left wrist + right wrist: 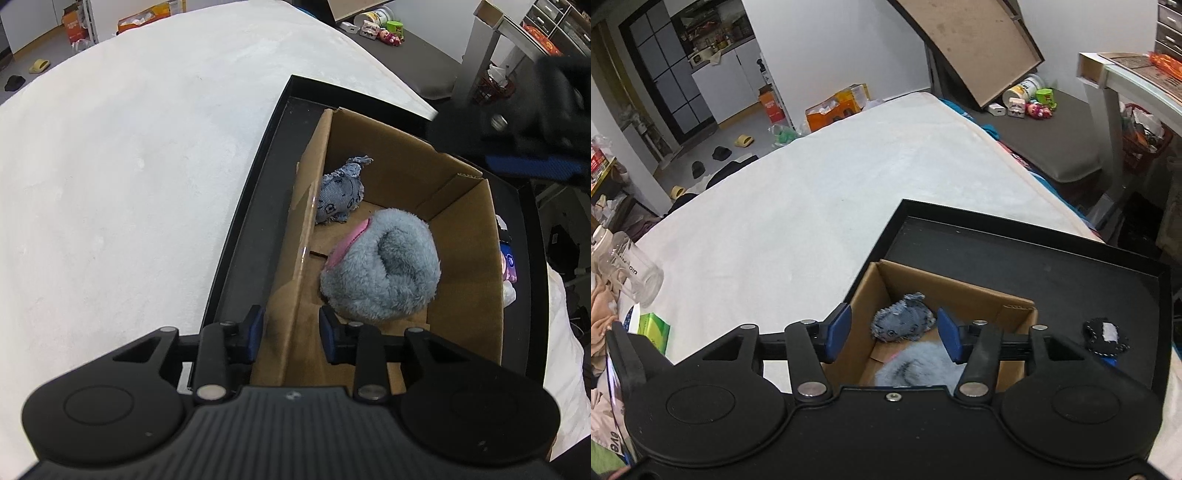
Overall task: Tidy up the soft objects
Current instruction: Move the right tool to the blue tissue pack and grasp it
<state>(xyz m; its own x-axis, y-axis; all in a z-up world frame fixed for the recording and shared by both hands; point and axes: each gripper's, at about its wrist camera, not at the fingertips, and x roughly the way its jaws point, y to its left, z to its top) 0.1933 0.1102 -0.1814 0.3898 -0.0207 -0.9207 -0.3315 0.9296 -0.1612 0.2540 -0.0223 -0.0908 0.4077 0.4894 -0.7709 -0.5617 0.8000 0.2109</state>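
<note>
A cardboard box [465, 258] stands in a black tray [258, 206] on a white bed. In the box lie a fluffy blue-grey plush with a pink strip [384, 262] and a small denim soft toy [340, 192]. My left gripper [291, 334] is open, its fingers astride the box's near left wall, touching nothing soft. My right gripper [894, 336] is open and empty above the box [1012, 306]; the denim toy [903, 321] and the plush [916, 365] show between its fingers. The right gripper also shows blurred in the left wrist view [535, 125].
The white bed cover [129, 184] spreads left of the tray [1034, 258]. A small black pouch [1106, 334] lies in the tray right of the box. A glass jar [631, 269], a green packet [653, 330] and clothes lie at the bed's left. Clutter lies on the floor beyond.
</note>
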